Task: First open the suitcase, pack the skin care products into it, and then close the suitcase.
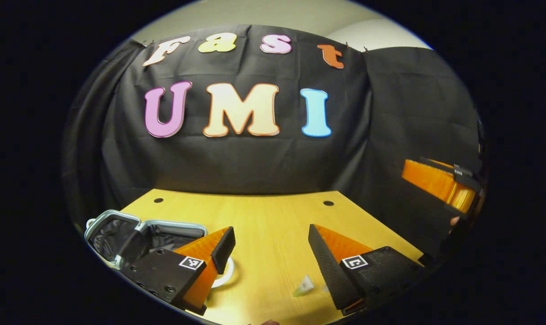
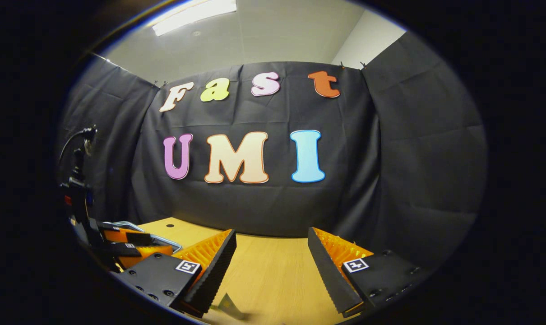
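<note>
Both ridged claws gape above glossy wooden table (image 1: 273, 225), suitcase (image 1: 119, 234) unzipped

no readable text, square coded markers on hand-held grippers

A light wooden table (image 1: 273, 225) is seen in the left gripper view, with two small dark holes near its far edge, one toward each far corner. An open suitcase (image 1: 119, 234) with a silver rim and dark lining is laid on the table's left part. Just right of the suitcase, a white ring-shaped object (image 1: 225, 275) is rested on the wood, partly hidden. Farther right of the suitcase, near the front edge, a small pale sachet (image 1: 304, 285) is laid flat. In the right gripper view, the same tabletop (image 2: 273, 275) is shown, with a small sachet-like item (image 2: 230, 306) at its near edge.
</note>
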Tool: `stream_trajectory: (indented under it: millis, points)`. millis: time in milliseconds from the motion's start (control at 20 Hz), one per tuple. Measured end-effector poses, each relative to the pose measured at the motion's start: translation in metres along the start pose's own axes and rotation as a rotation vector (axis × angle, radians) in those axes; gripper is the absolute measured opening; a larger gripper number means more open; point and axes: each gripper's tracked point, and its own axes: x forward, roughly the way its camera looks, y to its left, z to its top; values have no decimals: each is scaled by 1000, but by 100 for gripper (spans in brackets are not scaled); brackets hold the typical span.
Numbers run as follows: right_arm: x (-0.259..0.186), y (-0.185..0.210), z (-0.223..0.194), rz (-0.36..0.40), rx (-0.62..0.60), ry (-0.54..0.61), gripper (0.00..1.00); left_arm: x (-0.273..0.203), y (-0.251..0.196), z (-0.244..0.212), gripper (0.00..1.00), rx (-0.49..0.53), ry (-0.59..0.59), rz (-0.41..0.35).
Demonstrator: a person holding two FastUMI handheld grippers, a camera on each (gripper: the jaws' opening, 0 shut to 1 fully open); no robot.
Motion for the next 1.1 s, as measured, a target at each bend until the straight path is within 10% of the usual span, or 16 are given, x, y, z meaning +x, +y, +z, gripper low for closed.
stream_trajectory:
  millis: [550,950,1100]
  points:
    - [-6,-11,-21,-5,-69,58,99,-4,-22,-107,93,-65,269,-82]
    - [-13,10,-38,60,-104,90,99,5,-33,-157,63,-144,386,-102]
    - [-18,24,-48,107,-76,108,99,9,-26,-165,27,-113,410,-78]
